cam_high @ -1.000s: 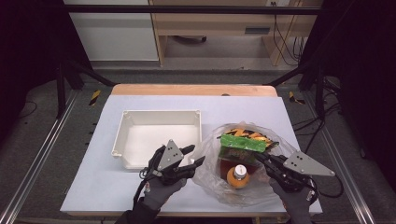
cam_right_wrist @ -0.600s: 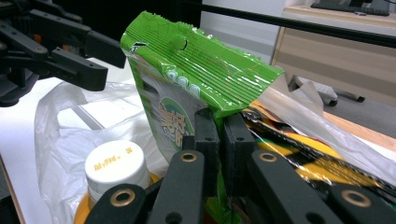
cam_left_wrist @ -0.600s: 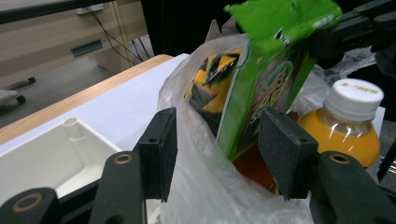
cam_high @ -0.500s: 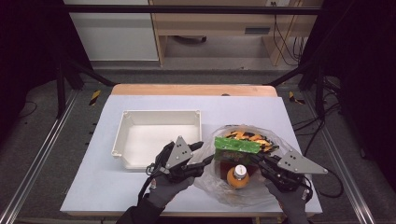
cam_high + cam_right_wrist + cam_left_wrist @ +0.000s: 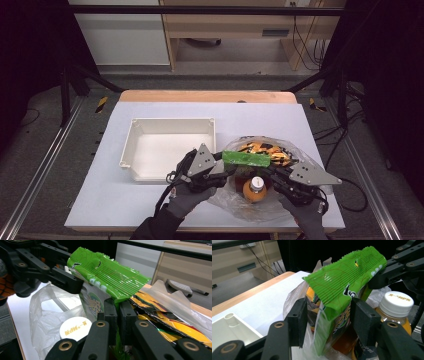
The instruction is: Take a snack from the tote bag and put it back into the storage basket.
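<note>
A green snack packet (image 5: 246,159) hangs level above a clear plastic bag (image 5: 235,202) at the table's front right. My right gripper (image 5: 267,169) is shut on the packet's right end; in its own view the gripper (image 5: 118,307) pinches the packet (image 5: 107,275) at a thin edge. My left gripper (image 5: 226,169) is open around the other end. In the left gripper view the packet (image 5: 344,272) stands between the jaws of that gripper (image 5: 328,315), with a gap on the left side. An orange drink bottle with a white cap (image 5: 256,186) stands in the bag.
Orange and yellow snack packets (image 5: 260,148) lie in the bag behind the bottle. An empty white tray (image 5: 170,121) sits left of the bag on the pale table (image 5: 125,200). A wooden strip runs along the table's far edge.
My left gripper has moved right, bringing its jaws around the packet's left end. The packet and my right gripper have shifted a little to the left.
</note>
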A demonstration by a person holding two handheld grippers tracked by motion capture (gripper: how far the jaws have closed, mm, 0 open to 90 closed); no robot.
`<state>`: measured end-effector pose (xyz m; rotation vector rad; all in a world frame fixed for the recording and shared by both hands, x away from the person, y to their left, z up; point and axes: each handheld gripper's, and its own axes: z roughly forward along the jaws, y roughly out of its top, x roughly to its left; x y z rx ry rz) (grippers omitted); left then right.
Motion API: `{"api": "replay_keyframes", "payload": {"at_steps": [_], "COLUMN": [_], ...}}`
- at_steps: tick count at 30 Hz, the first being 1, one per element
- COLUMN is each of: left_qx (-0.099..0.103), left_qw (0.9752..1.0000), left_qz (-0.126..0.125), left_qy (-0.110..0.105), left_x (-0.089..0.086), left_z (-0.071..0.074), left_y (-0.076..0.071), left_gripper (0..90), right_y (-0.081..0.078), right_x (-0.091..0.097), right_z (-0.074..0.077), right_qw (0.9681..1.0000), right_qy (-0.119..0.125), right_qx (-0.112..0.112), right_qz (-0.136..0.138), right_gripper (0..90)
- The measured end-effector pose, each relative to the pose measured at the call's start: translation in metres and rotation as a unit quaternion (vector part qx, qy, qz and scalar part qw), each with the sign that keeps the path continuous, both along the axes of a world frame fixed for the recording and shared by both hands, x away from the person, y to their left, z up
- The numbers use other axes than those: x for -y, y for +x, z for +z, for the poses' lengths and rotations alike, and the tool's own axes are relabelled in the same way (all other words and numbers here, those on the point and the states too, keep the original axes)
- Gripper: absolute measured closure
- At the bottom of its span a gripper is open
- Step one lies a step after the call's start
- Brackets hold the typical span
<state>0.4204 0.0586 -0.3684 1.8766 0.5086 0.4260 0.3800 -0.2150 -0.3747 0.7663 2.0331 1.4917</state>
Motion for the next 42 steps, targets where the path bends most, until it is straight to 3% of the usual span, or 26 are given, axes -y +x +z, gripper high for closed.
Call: {"api": "replay_keyframes", "payload": {"at_steps": [4,15,22,26,30,33,34,37,38,42], "left_qx": [-0.012,-0.004,-0.005,-0.003,-0.002,-0.005,-0.004,-0.002,0.002,0.010], "left_qw": [0.9999,0.9998,0.9994,0.9992,0.9993,0.9995,0.9995,0.9996,0.9996,0.9991], "left_qz": [-0.008,-0.009,-0.028,-0.033,-0.031,-0.028,-0.028,-0.028,-0.027,-0.027], "left_qy": [0.002,0.019,0.022,0.022,0.020,0.013,0.010,-0.002,-0.010,-0.030], "left_x": [0.006,0.012,0.008,0.007,0.002,-0.004,-0.007,-0.014,-0.019,-0.028], "left_z": [-0.004,-0.006,-0.005,-0.003,-0.001,0.001,0.003,0.009,0.014,0.029], "left_y": [0.005,0.004,0.000,-0.002,-0.005,-0.006,-0.006,-0.009,-0.011,-0.014], "left_gripper": [52.6,62.7,73.5,74.6,75.0,75.1,75.0,75.0,75.0,75.0], "right_y": [0.001,0.002,0.002,0.002,0.000,-0.005,-0.007,-0.008,-0.008,-0.006], "right_x": [0.000,0.004,0.005,0.006,0.009,0.017,0.022,0.026,0.031,0.039], "right_z": [-0.001,-0.003,-0.002,-0.002,0.001,0.008,0.012,0.014,0.015,0.015], "right_qw": [1.0000,0.9999,0.9996,0.9994,0.9990,0.9977,0.9960,0.9945,0.9928,0.9895], "right_qy": [0.002,0.007,0.018,0.023,0.031,0.051,0.065,0.070,0.073,0.076], "right_qx": [-0.001,-0.003,-0.003,-0.002,0.009,0.022,0.029,0.035,0.040,0.034], "right_qz": [0.001,-0.009,-0.023,-0.024,-0.030,-0.040,-0.055,-0.070,-0.087,-0.118], "right_gripper": [86.3,85.6,81.7,79.8,73.4,64.8,58.1,53.4,48.0,40.5]}}
